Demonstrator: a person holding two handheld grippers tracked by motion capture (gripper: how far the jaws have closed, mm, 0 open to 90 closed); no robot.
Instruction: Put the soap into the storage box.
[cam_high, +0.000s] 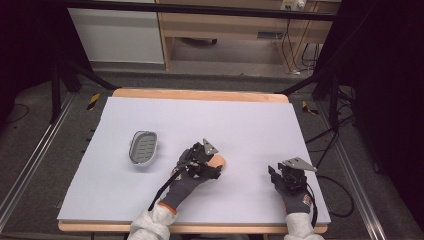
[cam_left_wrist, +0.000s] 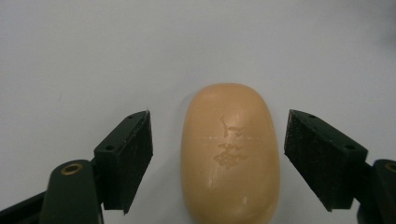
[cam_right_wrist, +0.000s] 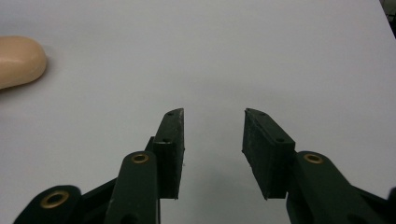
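White table sheet (cam_high: 200, 125), soap dish (cam_high: 143, 148) at left, bar of soap (cam_left_wrist: 229, 154) near the middle.
My left gripper (cam_left_wrist: 218, 158) straddles the soap, jaws wide, not touching; its near end is cut off. My right gripper (cam_right_wrist: 212, 149) rests apart, jaws parted, empty.

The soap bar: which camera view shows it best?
The left gripper view: the soap bar lies large between the open left tongs, untouched. The high view shows a small part beside those tongs; the right gripper view shows one end.
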